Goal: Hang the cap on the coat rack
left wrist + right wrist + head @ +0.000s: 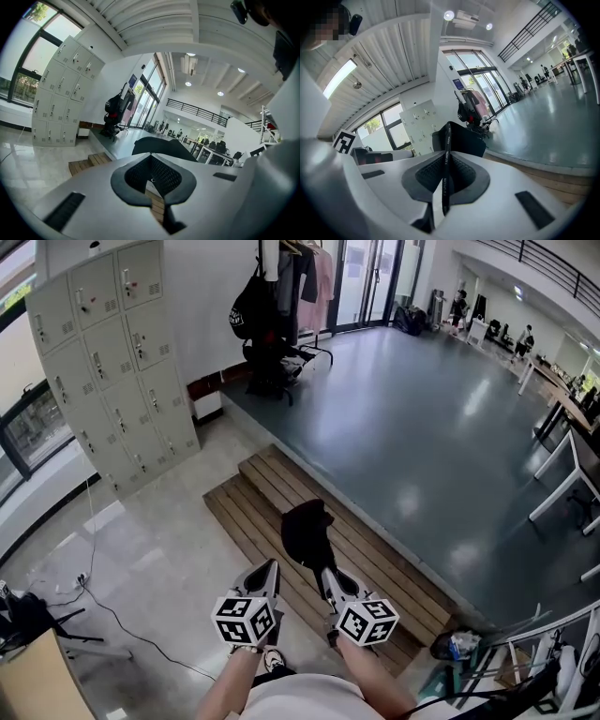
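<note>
so far only the pick-up looks done – the cap [307, 532] is off the ground and held, but the coat rack [270, 306] stands well beyond the fingertips, past the wooden steps [267, 488] and a stretch of raised grey floor. the walk over and the hanging itself are both left, i judge.

the right gripper [446, 161] has its 2 jaws pressed nearly together on a thin black strap or edge of the cap, and the crown sits just ahead of its fingertips. the left gripper [151, 159] has its jaws drawn together on nothing; the cap shows just past them and to their right, apart from them as far as i can tell.

the rack carries a black bag [251, 307] and some clothes. well off to the left of the left fingers stands a bank of lockers [112, 362] – every door closed, so what is inside cannot be seen.
</note>
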Demonstrator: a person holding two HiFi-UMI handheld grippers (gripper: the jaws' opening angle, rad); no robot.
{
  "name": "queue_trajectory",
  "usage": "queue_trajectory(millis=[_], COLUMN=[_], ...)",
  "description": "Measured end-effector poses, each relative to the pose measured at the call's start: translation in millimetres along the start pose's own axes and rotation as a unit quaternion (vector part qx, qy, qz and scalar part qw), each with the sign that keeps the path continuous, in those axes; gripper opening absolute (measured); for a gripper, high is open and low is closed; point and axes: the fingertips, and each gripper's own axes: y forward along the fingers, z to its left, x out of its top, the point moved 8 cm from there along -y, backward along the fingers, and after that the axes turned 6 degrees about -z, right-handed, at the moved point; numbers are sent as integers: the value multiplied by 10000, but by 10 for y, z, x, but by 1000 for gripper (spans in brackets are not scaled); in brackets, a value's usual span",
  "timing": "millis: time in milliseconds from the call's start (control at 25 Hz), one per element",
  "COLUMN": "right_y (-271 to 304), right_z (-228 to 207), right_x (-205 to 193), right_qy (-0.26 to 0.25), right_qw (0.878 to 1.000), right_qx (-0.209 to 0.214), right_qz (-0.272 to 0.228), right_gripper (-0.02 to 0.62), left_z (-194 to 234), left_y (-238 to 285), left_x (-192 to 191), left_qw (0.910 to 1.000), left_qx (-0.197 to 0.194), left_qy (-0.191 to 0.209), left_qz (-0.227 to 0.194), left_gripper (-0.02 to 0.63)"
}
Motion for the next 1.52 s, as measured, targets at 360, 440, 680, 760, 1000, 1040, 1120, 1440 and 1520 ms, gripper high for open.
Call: queue_trajectory(millis=[360,440,680,760,1000,1040,1120,1440,1520], right_y=[317,378,485,548,875,962,1158,2067,2294], right_z=[193,216,239,238,181,166,113,-148,-265], right_x=[-35,-39,1,21,32,32,39,279,323], right_qy=[13,9,-8,13,108,123,145,194,232], right_qw=[9998,9997,9994,9992,9992,9992,9993,9995,9994], right_qx=[-159,-180,-243,-273,-288,-275,-251,-134,-130], right_qz=[-147,-181,-254,-286,-248,-244,-247,-221,-207], right_gripper=[18,18,18,17,18,17,18,17,18], left_z=[369,453,600,639,900,960,1082,1535,1645], left_y=[89,107,151,165,331,378,501,1265,1499], left_x=[191,222,257,270,352,382,439,761,816], left_qw=[9998,9998,9997,9997,9998,9998,9999,9998,9998], left_qx=[-174,-188,-222,-230,-124,-102,-67,9,15], left_qy=[64,73,13,27,-1,9,33,82,68], left_qz=[60,51,76,113,179,171,150,159,178], left_gripper=[3,3,3,3,3,3,3,3,3])
